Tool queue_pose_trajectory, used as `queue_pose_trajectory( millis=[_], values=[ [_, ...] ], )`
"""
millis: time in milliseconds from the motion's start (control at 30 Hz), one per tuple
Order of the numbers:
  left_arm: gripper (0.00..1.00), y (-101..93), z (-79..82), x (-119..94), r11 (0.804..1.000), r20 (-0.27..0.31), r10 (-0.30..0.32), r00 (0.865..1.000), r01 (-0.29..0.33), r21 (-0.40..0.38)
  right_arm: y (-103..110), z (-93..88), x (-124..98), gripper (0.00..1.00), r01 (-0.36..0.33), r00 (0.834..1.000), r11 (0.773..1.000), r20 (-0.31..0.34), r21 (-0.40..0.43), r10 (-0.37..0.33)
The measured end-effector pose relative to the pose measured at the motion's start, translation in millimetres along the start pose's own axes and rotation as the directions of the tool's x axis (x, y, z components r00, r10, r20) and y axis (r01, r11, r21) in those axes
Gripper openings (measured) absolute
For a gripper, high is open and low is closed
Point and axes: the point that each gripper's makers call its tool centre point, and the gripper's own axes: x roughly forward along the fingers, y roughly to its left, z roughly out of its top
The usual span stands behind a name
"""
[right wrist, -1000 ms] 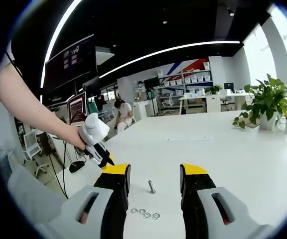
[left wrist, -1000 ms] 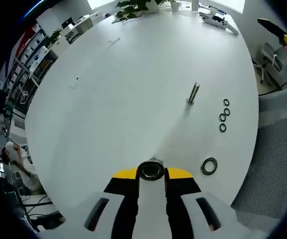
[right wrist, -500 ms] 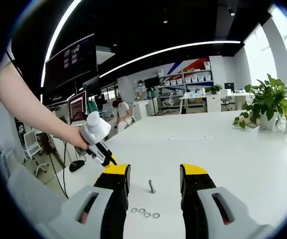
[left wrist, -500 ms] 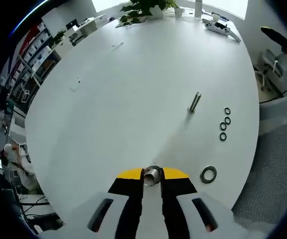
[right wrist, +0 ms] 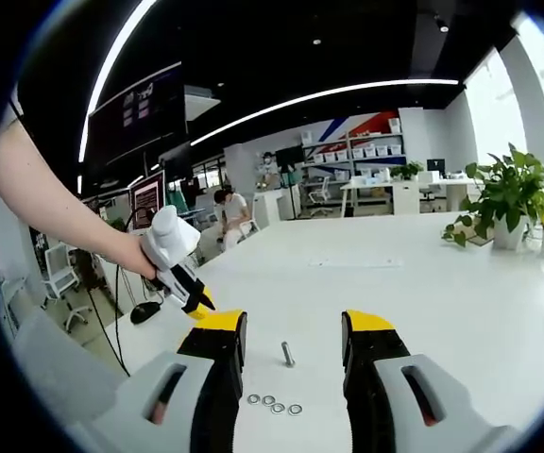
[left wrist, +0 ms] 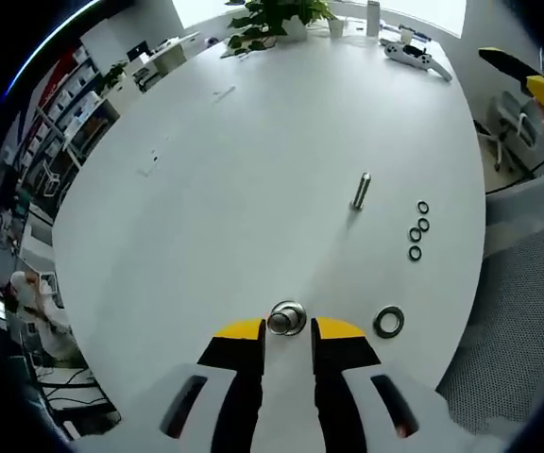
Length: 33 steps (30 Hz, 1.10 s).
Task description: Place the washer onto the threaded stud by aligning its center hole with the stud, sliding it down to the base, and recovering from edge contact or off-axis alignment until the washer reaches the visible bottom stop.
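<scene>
Left gripper view has the left tongs [left wrist: 287, 332] spread, pinching nothing, just short of an upright stud [left wrist: 286, 320] with a washer [left wrist: 288, 311] ringing it on the white tabletop [left wrist: 253, 170]; I judge it seated, though its base is hard to read. Just right of the tips lies a spare washer [left wrist: 388, 321]; farther ahead, a bolt [left wrist: 360, 190] and small rings [left wrist: 416, 229]. Right gripper view has the right tongs [right wrist: 291, 330] spread and empty, well apart from the work

No readable text, labels, brands or numbers anywhere. Dark wall screens [right wrist: 135, 109] at ten o'clock in the right gripper view carry faint marks, too small and blurred to read.
</scene>
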Motion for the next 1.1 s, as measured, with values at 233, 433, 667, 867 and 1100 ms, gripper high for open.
queue_pose_trajectory(
  millis=[233, 433, 667, 867, 1100],
  values=[
    [0.18, -5.6, -3.9, -15, 0.999, 0.041, 0.018, 0.999, -0.016, -0.029, -5, 2.2, 0, 0.43, 0.02, 1.0, 1.0, 0.008, -0.004, -0.02],
    [0.18, -18.0, -11.3, -20, 0.999, 0.054, 0.024, 0.998, -0.021, -0.039, -9, 4.4, -1, 0.44, 0.043, 0.999, 0.999, 0.014, -0.015, -0.043],
    [0.19, -33.6, -15.3, -23, 0.999, 0.074, 0.022, 0.997, -0.019, -0.048, -12, 11.3, -3, 0.45, 0.061, 0.997, 0.998, 0.043, -0.026, -0.06],
    [0.2, -51.6, -22.5, -18, 0.997, 0.079, 0.0, 0.997, 0.006, -0.081, -12, 13.1, -3, 0.46, 0.061, 0.997, 0.998, 0.046, -0.021, -0.06],
    [0.22, -76.3, -32.1, -6, 0.999, 0.035, -0.035, 0.999, 0.036, -0.033, -11, 11.8, -3, 0.46, 0.056, 0.998, 0.998, 0.044, -0.026, -0.055]
  ],
)
